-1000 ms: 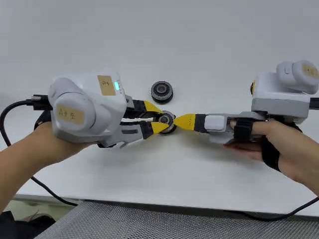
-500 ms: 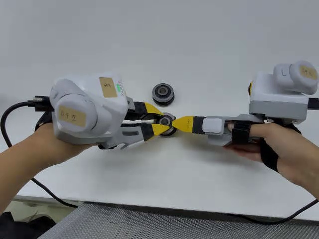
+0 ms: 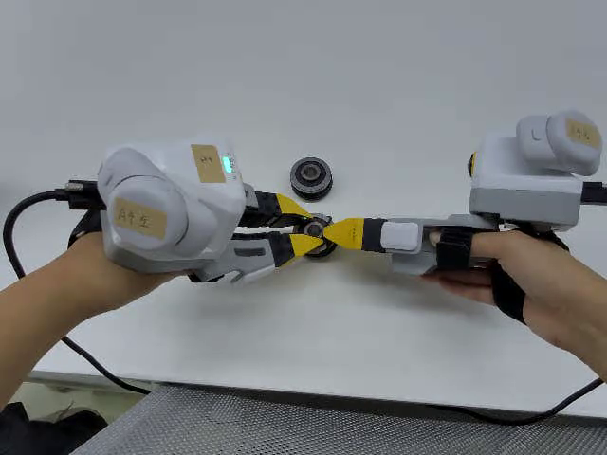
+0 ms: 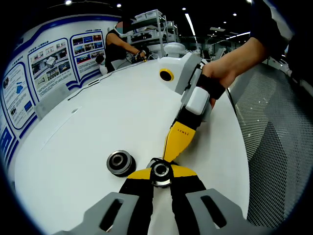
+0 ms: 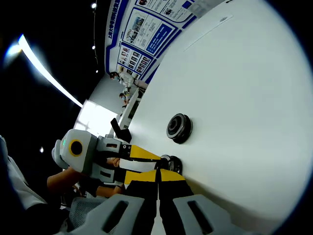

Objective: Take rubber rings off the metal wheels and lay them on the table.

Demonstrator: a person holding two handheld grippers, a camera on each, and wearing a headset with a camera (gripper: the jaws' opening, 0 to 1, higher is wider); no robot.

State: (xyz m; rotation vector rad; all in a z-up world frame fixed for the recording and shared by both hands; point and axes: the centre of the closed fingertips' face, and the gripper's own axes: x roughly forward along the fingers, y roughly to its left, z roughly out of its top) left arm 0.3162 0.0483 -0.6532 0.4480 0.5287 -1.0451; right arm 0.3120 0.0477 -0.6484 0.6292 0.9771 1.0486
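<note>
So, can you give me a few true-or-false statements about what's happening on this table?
1. Two metal wheels are on view. True: the held wheel and the spare wheel.
2. The left tool clamps one wheel between its jaws. True.
3. The right tool is wide open. False: its jaws are shut, with the tip at the held wheel.
4. The spare wheel is stacked on the held one. False: it lies apart on the table, beyond both tools.

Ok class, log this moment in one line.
left gripper: shut on black-ringed metal wheel | right gripper: shut, tips at that wheel | second black-ringed wheel: on white table
</note>
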